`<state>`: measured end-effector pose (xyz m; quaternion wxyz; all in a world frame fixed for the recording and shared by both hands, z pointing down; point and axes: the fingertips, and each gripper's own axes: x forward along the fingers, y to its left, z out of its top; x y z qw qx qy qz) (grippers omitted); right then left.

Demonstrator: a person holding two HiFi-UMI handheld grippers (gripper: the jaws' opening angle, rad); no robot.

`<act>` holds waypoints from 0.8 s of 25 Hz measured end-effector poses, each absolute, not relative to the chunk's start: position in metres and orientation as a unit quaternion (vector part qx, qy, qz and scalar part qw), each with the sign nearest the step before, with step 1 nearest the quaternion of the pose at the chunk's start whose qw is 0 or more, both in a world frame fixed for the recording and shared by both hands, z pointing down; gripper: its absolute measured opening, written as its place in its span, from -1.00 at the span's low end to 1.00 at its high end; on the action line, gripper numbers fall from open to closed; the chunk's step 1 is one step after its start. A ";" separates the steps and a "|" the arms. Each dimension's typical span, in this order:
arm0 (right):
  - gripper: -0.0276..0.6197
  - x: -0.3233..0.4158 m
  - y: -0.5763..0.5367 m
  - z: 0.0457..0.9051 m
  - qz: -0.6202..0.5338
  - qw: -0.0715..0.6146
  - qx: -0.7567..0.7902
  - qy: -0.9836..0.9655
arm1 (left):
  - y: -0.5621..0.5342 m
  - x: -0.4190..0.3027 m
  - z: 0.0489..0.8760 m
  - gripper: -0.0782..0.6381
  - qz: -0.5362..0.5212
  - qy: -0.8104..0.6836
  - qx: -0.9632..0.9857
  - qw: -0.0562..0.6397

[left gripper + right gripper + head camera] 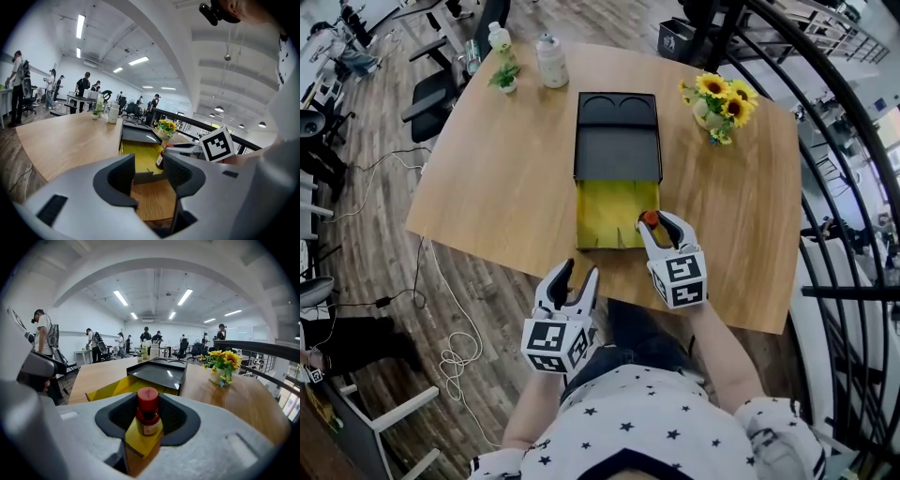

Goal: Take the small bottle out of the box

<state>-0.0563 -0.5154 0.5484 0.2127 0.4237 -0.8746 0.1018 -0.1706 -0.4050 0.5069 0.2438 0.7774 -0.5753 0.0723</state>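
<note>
**Right jaws gripping the small bottle inside the box**

My right gripper (663, 228) is holding the small bottle (148, 418) upright between narrowed jaws, red cap (147, 399) showing above them, with the yellow box (605, 211) stretching away ahead. My left gripper (149, 176) is hanging with jaws apart and empty, short of the box, over the table (506, 187) edge. I'm judging that a slanted lift could snag the bottle on the near wall (nothing is steadying the box), tipping it or dragging the box along.

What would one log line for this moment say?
right gripper: shut on small bottle, in near right corner of yellow box | left gripper: open, empty, by table edge | removal: not yet done
</note>
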 end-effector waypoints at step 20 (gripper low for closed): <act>-0.47 -0.053 -0.469 0.490 0.062 0.190 0.432 -0.879 | -0.353 -0.170 0.468 -0.31 0.053 -0.587 0.780 0.211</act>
